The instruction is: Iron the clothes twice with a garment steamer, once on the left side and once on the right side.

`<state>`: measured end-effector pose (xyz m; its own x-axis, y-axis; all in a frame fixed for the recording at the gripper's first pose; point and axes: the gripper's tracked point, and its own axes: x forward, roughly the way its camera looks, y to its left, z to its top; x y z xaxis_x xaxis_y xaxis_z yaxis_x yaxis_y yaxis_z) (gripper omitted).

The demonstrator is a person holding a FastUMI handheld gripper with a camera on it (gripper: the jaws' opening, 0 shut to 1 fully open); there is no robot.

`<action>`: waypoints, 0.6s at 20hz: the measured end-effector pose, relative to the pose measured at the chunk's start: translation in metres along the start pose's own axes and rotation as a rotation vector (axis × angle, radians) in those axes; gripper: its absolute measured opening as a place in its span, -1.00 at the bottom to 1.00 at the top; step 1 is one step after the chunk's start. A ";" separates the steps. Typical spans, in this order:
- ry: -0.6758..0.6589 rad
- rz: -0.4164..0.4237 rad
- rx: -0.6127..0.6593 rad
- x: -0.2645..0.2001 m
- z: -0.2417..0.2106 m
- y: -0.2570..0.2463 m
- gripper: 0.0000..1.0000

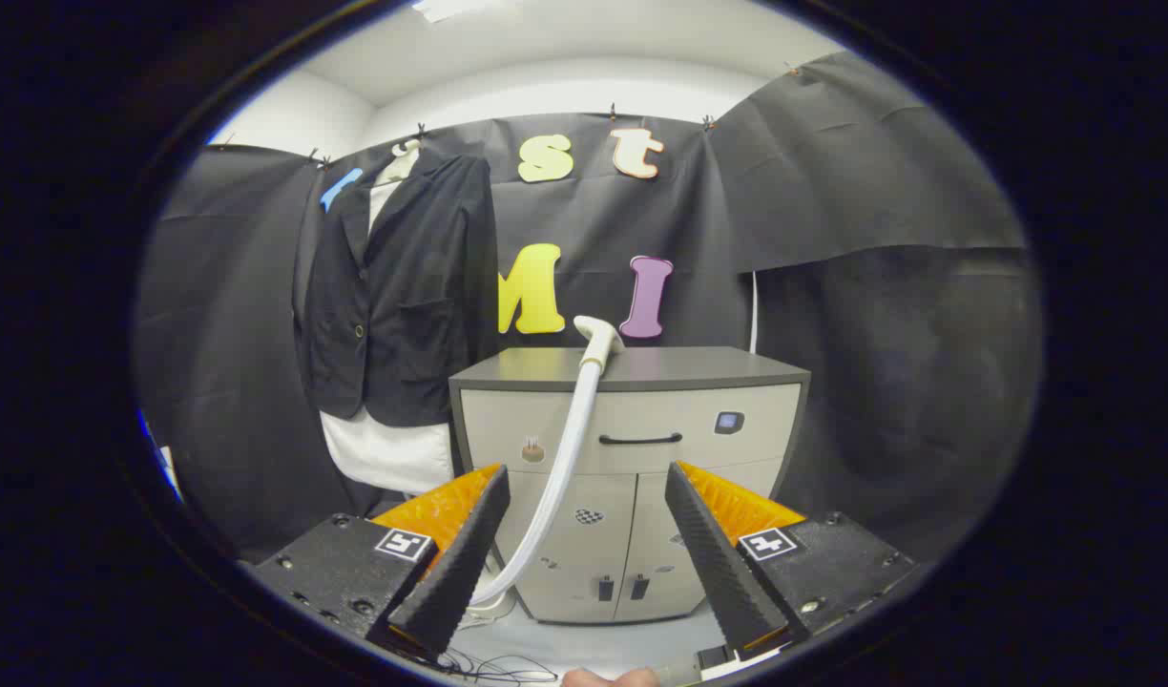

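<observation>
Black cloth walls the booth behind a grey cabinet (pixel 632 448) at frame centre. On its top rests the steamer head (pixel 598 336), nozzle pointing upper left; its white hose (pixel 563 468) runs down the cabinet front to the floor. A dark jacket (pixel 403 286) over a white garment hangs upright at upper left, beside the cabinet. The hand-held gripper (pixel 587 520) is spread wide and empty, the hose passing just beyond its fingers.

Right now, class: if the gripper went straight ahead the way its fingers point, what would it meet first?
The open gripper points at the cabinet. The steamer hose hangs in front, just inside one finger, so it might brush that first; depth is unclear.
</observation>
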<state>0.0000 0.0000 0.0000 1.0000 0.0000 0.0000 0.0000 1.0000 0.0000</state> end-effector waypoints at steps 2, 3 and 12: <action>-0.019 -0.006 -0.011 0.001 0.004 -0.002 1.00; -0.019 -0.013 -0.016 0.003 0.003 -0.003 1.00; -0.008 -0.011 -0.029 0.012 -0.003 0.009 1.00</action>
<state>0.0120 0.0088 -0.0029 0.9999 -0.0110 0.0078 0.0112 0.9995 -0.0285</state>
